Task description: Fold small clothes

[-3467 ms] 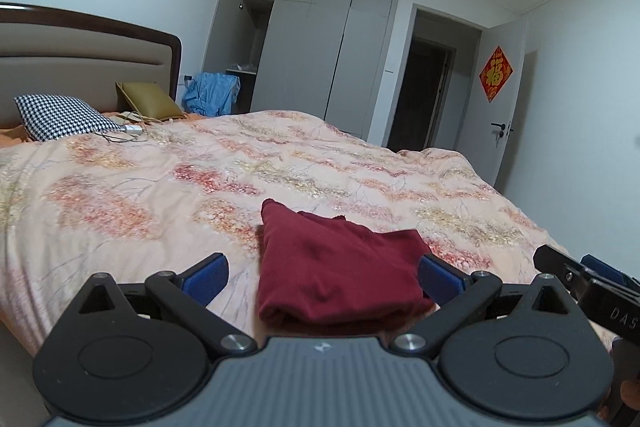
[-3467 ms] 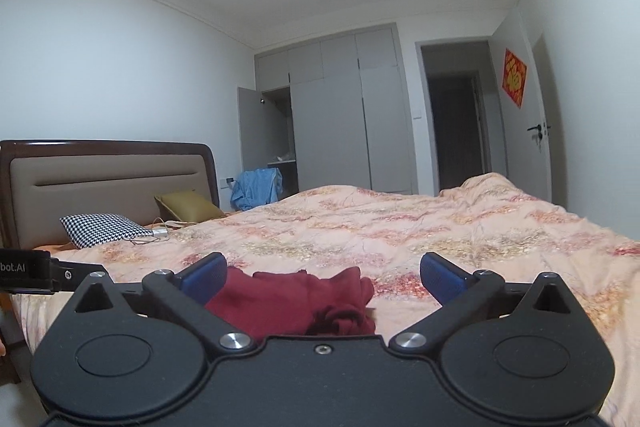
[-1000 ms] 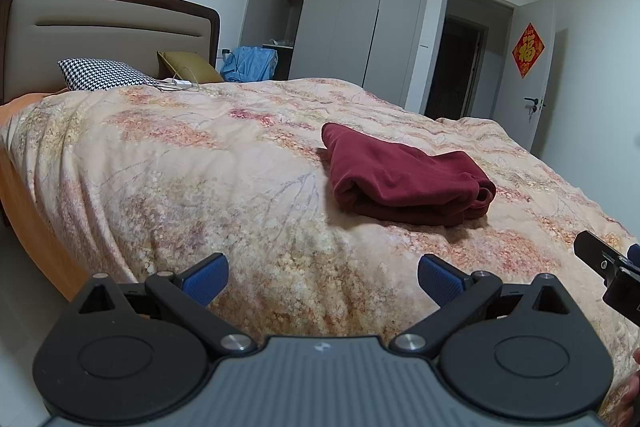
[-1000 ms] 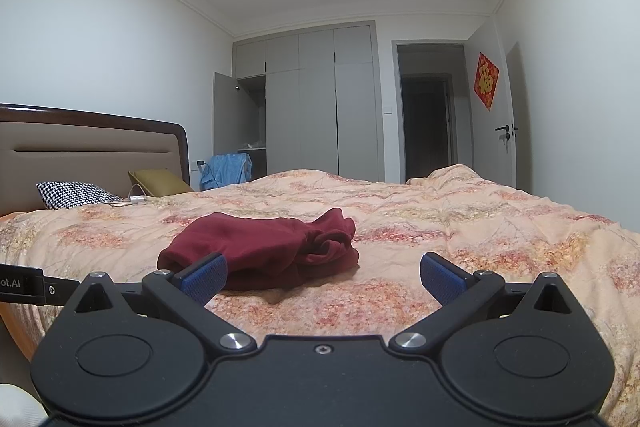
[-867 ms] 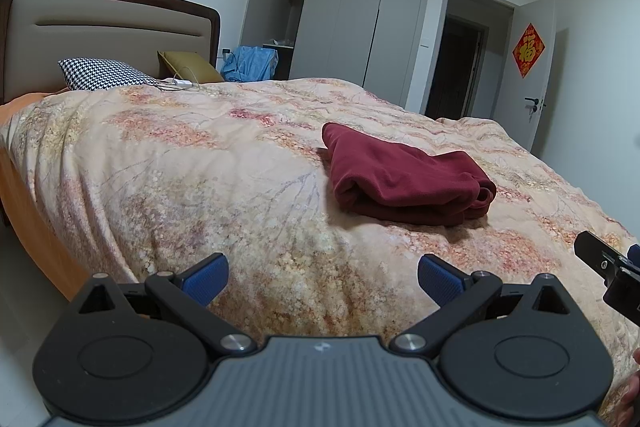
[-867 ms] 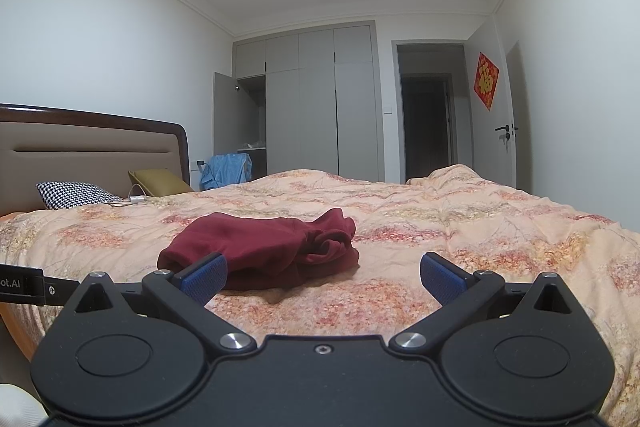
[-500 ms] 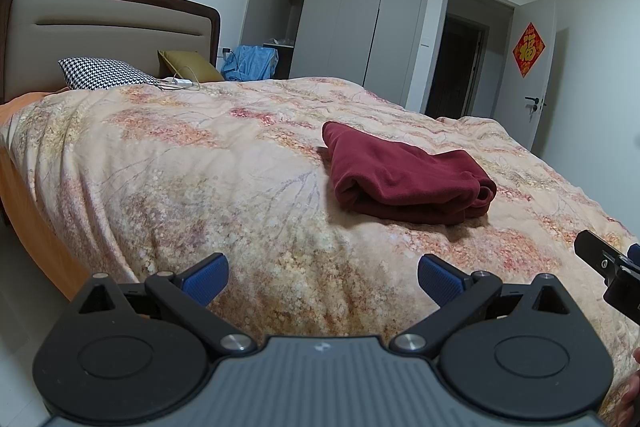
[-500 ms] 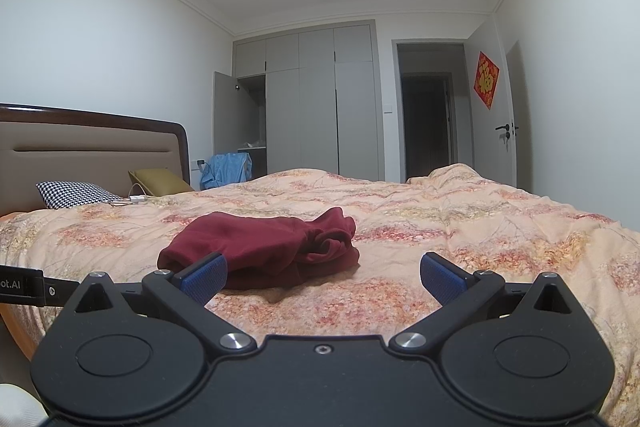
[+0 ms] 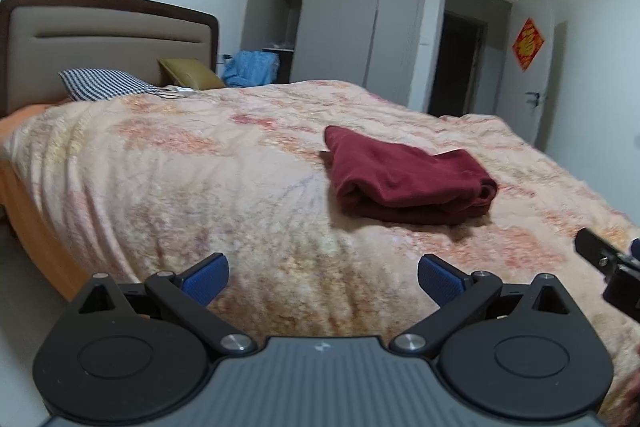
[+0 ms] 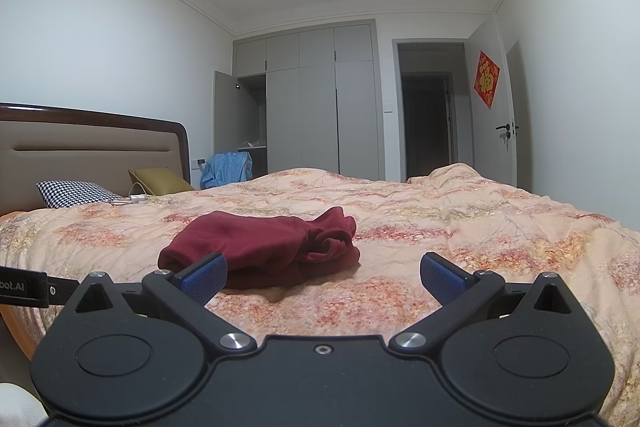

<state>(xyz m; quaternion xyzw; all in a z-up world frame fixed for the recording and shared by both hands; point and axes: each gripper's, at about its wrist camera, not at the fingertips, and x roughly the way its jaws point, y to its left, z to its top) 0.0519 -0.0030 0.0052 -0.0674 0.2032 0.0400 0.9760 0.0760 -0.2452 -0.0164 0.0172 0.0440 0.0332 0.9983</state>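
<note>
A dark red garment point(image 9: 408, 179) lies folded in a thick bundle on the floral bedspread point(image 9: 200, 179). It also shows in the right wrist view point(image 10: 264, 247), with bunched cloth at its right end. My left gripper point(image 9: 322, 279) is open and empty, held back from the garment near the bed's edge. My right gripper point(image 10: 324, 277) is open and empty, just short of the garment's near side. Part of the right gripper shows at the right edge of the left wrist view point(image 9: 612, 267).
A padded headboard point(image 9: 100, 47), a checked pillow point(image 9: 104, 83) and an olive cushion point(image 9: 188, 73) are at the bed's head. Grey wardrobes point(image 10: 316, 103) with one open door, blue clothing point(image 10: 226, 167) and a dark doorway point(image 10: 426, 123) lie beyond the bed.
In the last second the left wrist view has tilted slightly and blurred. Since 3.5 s ago both grippers have drawn back from the garment. The garment lies as before.
</note>
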